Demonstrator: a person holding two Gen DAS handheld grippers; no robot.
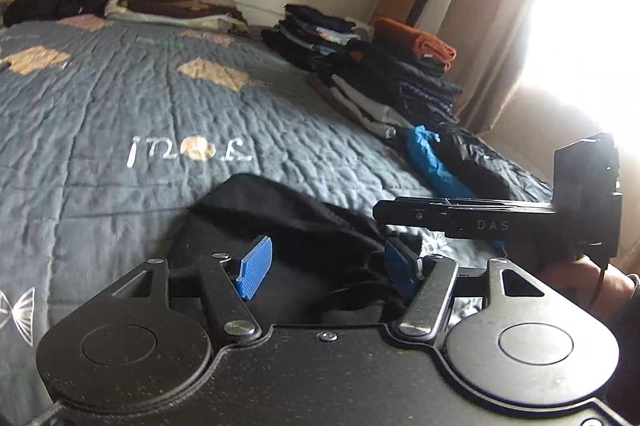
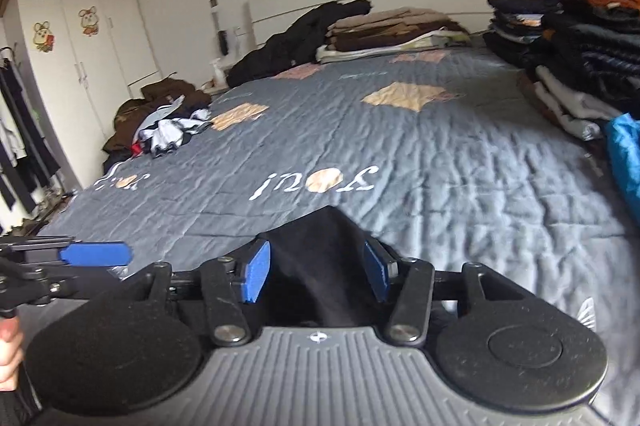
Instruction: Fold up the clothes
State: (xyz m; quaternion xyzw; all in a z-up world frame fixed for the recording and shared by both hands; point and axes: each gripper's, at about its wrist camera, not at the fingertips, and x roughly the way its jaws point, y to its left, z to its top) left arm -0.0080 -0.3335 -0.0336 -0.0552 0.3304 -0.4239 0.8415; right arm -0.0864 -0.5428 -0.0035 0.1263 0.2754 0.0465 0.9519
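A black garment (image 1: pixel 288 226) lies bunched on the grey quilt at the bed's near edge. My left gripper (image 1: pixel 326 272) is open, its blue pads (image 1: pixel 256 272) spread on either side of the cloth. My right gripper (image 2: pixel 318 272) is open too, with a peak of the same black garment (image 2: pixel 320 258) standing between its pads without being pinched. The right gripper's body (image 1: pixel 500 218) shows in the left wrist view, just right of the garment. The left gripper's blue finger (image 2: pixel 96 253) shows at the left of the right wrist view.
The grey quilt (image 2: pixel 400 146) covers the bed. Folded stacks (image 1: pixel 384 74) line its right side, with a blue garment (image 1: pixel 432 162) nearer. Another folded stack (image 2: pixel 392 30) and a black heap sit by the headboard. Unfolded clothes (image 2: pixel 168 126) lie at the left edge. A wardrobe (image 2: pixel 80 38) stands beyond.
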